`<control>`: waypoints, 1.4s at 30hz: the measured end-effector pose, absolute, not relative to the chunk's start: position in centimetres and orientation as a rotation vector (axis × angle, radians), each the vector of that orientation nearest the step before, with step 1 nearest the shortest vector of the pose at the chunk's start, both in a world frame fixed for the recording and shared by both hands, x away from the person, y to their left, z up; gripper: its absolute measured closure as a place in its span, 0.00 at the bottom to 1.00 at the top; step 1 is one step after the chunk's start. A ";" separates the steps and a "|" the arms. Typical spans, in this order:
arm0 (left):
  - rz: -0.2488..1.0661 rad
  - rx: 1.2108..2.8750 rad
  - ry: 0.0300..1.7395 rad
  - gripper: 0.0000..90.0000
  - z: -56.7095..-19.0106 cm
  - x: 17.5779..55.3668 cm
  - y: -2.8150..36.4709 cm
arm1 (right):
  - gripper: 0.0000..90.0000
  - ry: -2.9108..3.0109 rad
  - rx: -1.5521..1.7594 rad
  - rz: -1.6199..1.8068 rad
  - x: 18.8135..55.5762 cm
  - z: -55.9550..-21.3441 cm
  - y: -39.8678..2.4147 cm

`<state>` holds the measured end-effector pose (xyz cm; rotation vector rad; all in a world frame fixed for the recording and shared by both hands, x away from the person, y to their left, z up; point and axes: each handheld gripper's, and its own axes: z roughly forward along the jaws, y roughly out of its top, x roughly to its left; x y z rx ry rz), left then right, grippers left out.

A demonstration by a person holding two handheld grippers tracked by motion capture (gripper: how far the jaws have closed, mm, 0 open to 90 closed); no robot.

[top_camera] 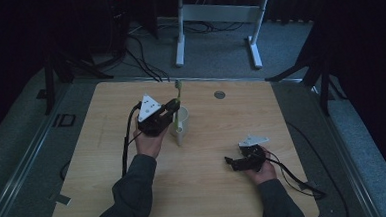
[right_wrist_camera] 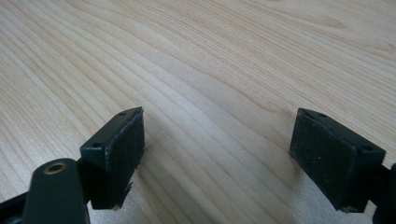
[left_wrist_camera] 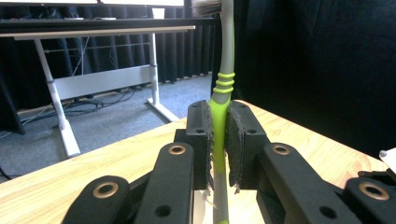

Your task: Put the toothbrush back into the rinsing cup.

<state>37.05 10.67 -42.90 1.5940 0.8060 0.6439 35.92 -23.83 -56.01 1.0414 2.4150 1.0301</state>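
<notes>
Lime-green and grey toothbrush [left_wrist_camera: 219, 121], seemingly cream cup [top_camera: 181, 120], black grippers, pale wood-grain table [top_camera: 222, 137].

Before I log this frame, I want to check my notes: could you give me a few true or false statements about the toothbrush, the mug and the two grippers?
1. The left gripper is shut on the toothbrush. True.
2. The toothbrush lies flat on the table. False: it stands upright, bristles at the top.
3. The right gripper holds the white mug. False: its jaws stand open over bare wood, apart from the mug.
4. The toothbrush's lower end is at the white mug in the high view. True.
5. The toothbrush handle is red. False: it is lime green and grey.
</notes>
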 end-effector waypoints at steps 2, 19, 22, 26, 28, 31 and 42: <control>0.641 1.593 0.807 0.90 -43.0 37.1 10.6 | 0.20 2.415 1.042 1.030 35.9 -56.0 -23.8; 0.637 1.610 0.809 0.90 -43.5 37.6 10.2 | 0.20 2.415 1.042 1.031 35.9 -56.0 -23.8; 0.634 1.611 0.814 0.90 -43.6 37.6 10.2 | 0.20 2.415 1.042 1.030 35.9 -56.0 -23.8; 0.635 1.618 0.813 0.90 -43.8 37.7 10.1 | 0.20 2.415 1.042 1.030 35.9 -56.0 -23.8; 0.632 1.617 0.812 0.90 -43.8 37.8 10.1 | 0.20 2.415 1.042 1.030 35.9 -56.0 -23.8; 0.633 1.621 0.812 0.90 -43.9 37.8 10.0 | 0.20 2.415 1.042 1.030 35.9 -56.0 -23.8; 0.632 1.633 0.807 0.90 -44.1 37.8 9.9 | 0.20 2.415 1.041 1.030 35.9 -56.0 -23.8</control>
